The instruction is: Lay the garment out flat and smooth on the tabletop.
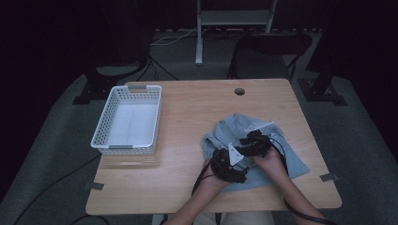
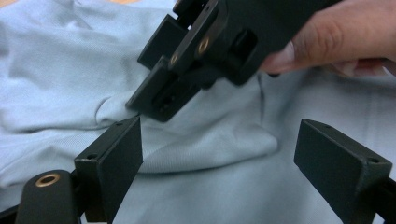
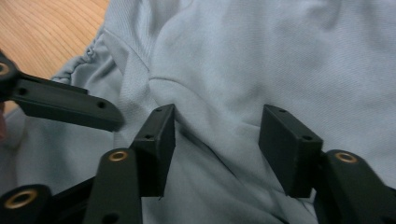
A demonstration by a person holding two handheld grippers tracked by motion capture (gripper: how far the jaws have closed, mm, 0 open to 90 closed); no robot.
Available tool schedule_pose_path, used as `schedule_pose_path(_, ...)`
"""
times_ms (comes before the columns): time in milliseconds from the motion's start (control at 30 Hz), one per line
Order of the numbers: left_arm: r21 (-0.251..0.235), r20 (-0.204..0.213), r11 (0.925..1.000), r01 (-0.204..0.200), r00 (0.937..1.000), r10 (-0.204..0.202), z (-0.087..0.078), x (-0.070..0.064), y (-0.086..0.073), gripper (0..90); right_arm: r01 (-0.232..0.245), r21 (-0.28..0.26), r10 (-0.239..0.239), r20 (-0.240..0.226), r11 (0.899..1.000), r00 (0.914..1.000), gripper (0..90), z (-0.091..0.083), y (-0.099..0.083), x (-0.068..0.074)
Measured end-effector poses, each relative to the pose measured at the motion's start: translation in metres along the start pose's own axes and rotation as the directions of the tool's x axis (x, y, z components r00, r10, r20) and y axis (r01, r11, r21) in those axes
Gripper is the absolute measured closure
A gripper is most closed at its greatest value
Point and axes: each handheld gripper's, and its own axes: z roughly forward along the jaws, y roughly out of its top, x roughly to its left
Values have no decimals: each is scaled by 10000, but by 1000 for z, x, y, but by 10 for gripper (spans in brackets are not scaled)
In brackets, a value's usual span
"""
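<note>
A light blue garment [image 1: 274, 140] lies crumpled on the right half of the wooden table [image 1: 187, 136]. Both grippers hover low over its near-left part, close together. My left gripper [image 2: 219, 158] is wide open just above a soft fold of the cloth [image 2: 210, 144], holding nothing. In the high view the left gripper [image 1: 238, 157] sits just in front of the right gripper [image 1: 248, 140]. My right gripper [image 3: 217, 149] is open too, its jaws straddling a raised ridge of fabric [image 3: 210, 116] without clamping it. The right gripper [image 2: 161, 88] reaches in from above in the left gripper view.
A white perforated basket [image 1: 105, 123] stands on the left side of the table. A round cable hole [image 1: 240, 91] sits near the far edge. Behind the table are a dark chair [image 1: 272, 49] and a metal stand [image 1: 199, 33].
</note>
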Motion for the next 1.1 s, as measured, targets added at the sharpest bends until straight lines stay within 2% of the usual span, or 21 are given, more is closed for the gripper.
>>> schedule_pose_path(100, 294, -245, 9989, -369, 9990, 377, 7, -2, 2, 174, 89, 107, -91, 186, 9999, 9998, 566, 3, 0, 0)
schedule_pose_path(167, 417, -106, 9981, -451, 9989, 456, 12, -1, 1, 285, 178, 119, -182, 379, 9998, 9991, 692, 3, 0, 0)
schedule_pose_path(200, 466, -125, 9977, -492, 9987, 499, 14, 0, 0, 298, 197, 117, -202, 415, 9997, 9989, 743, 3, 0, -1)
schedule_pose_path(233, 456, 26, 9978, -489, 9988, 488, 15, 2, -1, 318, 169, 111, -174, 432, 9998, 9989, 773, 3, 0, -1)
schedule_pose_path(300, 437, 68, 9983, -377, 9993, 375, 16, 3, -1, 429, 122, 92, -126, 456, 9999, 9989, 844, 2, -1, -4)
schedule_pose_path(367, 442, 183, 9982, -405, 9990, 398, 16, 3, 0, 503, 70, 106, -75, 444, 9999, 9990, 869, 1, -2, -5)
schedule_pose_path(433, 440, 135, 9971, -621, 9980, 616, 15, 2, -1, 628, 80, 72, -84, 518, 9999, 9986, 875, 0, -2, -5)
schedule_pose_path(533, 282, 75, 9982, -536, 9985, 534, 12, 3, -2, 789, 59, -55, -56, 582, 10000, 9983, 876, -5, -1, -5)
schedule_pose_path(567, 219, 81, 9984, -514, 9987, 513, 10, 3, -2, 811, 17, -103, -11, 603, 9999, 9982, 876, -6, -1, -5)
schedule_pose_path(700, 188, 241, 9982, -564, 9981, 559, 5, 5, -1, 829, -163, -389, 182, 490, 9991, 9986, 876, -14, -2, -8)
schedule_pose_path(800, 27, 395, 9996, -279, 9988, 278, 0, 9, 1, 830, -212, -511, 241, 569, 9985, 9981, 878, -19, -4, -9)
schedule_pose_path(933, -78, 413, 9997, -237, 9989, 240, -6, 12, 4, 839, -392, -661, 427, 519, 9970, 9977, 878, -25, -6, -12)
schedule_pose_path(1100, -304, 927, 9995, -78, 9956, 106, -14, 17, 3, 827, -597, -1008, 639, 395, 9931, 9972, 878, -34, -10, -16)
